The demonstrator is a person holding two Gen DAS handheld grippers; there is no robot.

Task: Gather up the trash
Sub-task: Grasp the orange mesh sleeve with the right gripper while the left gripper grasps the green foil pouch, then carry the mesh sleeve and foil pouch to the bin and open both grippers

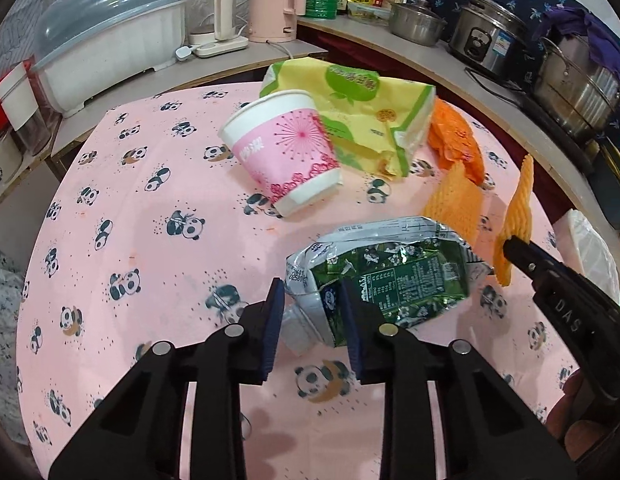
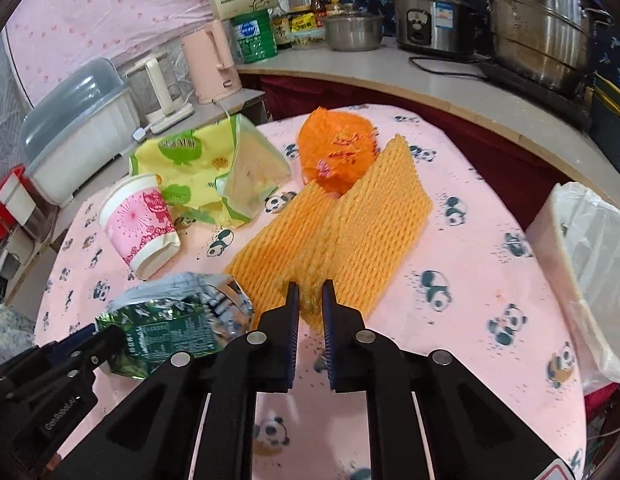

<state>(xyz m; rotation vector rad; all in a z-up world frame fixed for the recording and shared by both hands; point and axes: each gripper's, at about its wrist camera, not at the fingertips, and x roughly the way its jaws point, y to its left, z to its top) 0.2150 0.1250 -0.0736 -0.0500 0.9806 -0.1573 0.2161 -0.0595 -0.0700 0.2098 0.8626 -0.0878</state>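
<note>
Right wrist view: one cup (image 2: 139, 224), two wrappers, two orange nets.

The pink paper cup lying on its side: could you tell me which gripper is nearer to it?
Left. The left gripper grips the green foil packet just in front of the cup; the right gripper holds the orange foam net, farther off.

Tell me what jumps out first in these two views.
The right gripper is shut on a big orange foam net mid-table. At the near edge the left gripper pinches a crumpled green foil wrapper. Behind lie a tipped pink paper cup and a yellow bag.
</note>
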